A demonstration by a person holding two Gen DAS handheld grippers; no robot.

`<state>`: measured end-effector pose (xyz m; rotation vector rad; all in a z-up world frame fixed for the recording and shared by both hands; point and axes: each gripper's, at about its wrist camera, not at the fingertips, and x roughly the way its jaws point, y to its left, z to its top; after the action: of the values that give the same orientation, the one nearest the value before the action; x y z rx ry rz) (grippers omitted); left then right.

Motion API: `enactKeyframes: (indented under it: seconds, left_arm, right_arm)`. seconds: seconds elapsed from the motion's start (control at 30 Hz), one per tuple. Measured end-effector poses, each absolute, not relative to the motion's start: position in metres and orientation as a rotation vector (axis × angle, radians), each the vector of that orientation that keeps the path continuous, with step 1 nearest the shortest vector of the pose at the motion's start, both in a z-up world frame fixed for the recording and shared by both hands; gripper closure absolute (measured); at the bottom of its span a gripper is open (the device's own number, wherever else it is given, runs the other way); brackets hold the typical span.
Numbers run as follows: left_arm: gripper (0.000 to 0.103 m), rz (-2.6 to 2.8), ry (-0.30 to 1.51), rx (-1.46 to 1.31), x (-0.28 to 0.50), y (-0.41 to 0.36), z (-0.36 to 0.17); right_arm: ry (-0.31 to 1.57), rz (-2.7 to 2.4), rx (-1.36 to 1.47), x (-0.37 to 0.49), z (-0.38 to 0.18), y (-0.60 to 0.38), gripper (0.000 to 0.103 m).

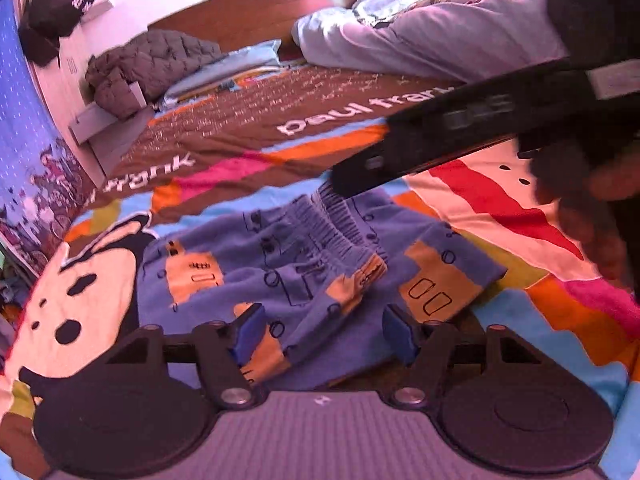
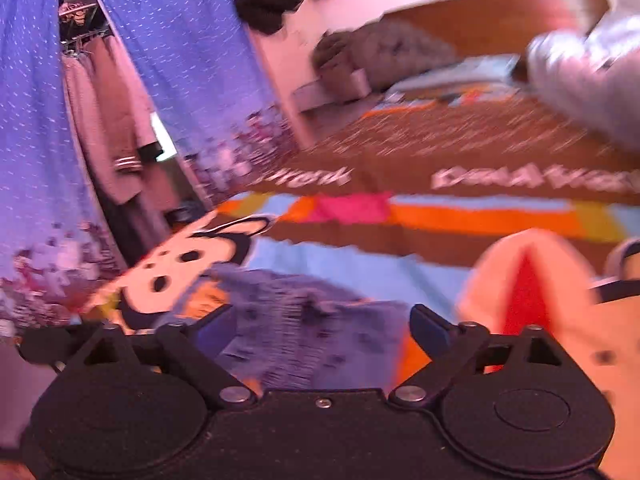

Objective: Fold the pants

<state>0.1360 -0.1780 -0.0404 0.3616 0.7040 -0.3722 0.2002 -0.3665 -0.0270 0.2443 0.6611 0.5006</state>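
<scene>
Item: pants (image 1: pixel 304 264), blue knit printed with orange patches and black outlines. Location: lying on the bed, on the bright cartoon bedspread (image 1: pixel 540 320), gathered waistband (image 1: pixel 344 216) turned toward the headboard, cloth already bunched or partly doubled; exact layers unclear.

Handling, as I judge it: light, soft, limp, no stiffness to hold a crease; it will sag and drag on the bedspread. Best hold is the ribbed waistband or a seamed corner, where the cloth is thickest and least likely to slip from my pads.

My left gripper (image 1: pixel 326 334): jaws moderately apart, hanging just over the near edge of the pants, nothing pinched that I can see.

My right gripper (image 2: pixel 320 330): jaws wide, over the blue cloth, holding nothing. From the left wrist view it shows as a dark bar reaching toward the waistband.

Obscured: right wrist view smeared by blur; leg ends hidden beneath my left gripper's body; contact with the cloth not discernible.
</scene>
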Motion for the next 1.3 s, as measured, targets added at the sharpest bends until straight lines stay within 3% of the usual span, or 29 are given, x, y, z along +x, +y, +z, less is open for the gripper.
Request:
enactKeyframes:
  seconds: [0.03, 0.17, 0.2, 0.3, 0.4, 0.73, 1.03, 1.13, 1.17, 1.2, 1.3]
  left_arm:
    - [0.043, -0.372, 0.713, 0.363, 0.138, -0.177, -0.041]
    - [0.081, -0.359, 0.732, 0.379, 0.143, -0.176, -0.044]
    - [0.089, -0.353, 0.733, 0.374, 0.144, -0.175, -0.044]
    - [0.096, -0.352, 0.738, 0.332, 0.145, -0.17, -0.039]
    - [0.097, -0.35, 0.739, 0.323, 0.144, -0.17, -0.032]
    - [0.097, -0.439, 0.678, 0.334, 0.126, -0.196, 0.005]
    - [0.093, -0.487, 0.776, 0.393, 0.129, -0.218, -0.045]
    - [0.079, -0.531, 0.778, 0.372, 0.123, -0.208, -0.039]
    - [0.06, -0.549, 0.781, 0.362, 0.12, -0.204, -0.036]
    - [0.048, -0.562, 0.776, 0.344, 0.117, -0.197, -0.031]
    - [0.048, -0.498, 0.734, 0.241, 0.108, -0.164, -0.014]
  right_arm:
    - [0.684, 0.511, 0.26, 0.208, -0.029, -0.364, 0.017]
    - [0.79, 0.518, 0.364, 0.231, -0.048, -0.36, 0.038]
    - [0.808, 0.514, 0.375, 0.233, -0.052, -0.359, 0.051]
    - [0.828, 0.527, 0.393, 0.232, -0.058, -0.357, 0.085]
    - [0.804, 0.538, 0.4, 0.226, -0.052, -0.354, 0.095]
    - [0.714, 0.501, 0.442, 0.201, -0.006, -0.39, 0.096]
    - [0.848, 0.393, 0.377, 0.198, -0.043, -0.402, 0.093]
    - [0.857, 0.379, 0.344, 0.193, -0.048, -0.403, 0.087]
    - [0.849, 0.366, 0.32, 0.191, -0.045, -0.403, 0.078]
    - [0.838, 0.355, 0.299, 0.19, -0.042, -0.404, 0.066]
    - [0.775, 0.31, 0.205, 0.182, -0.031, -0.403, 0.059]
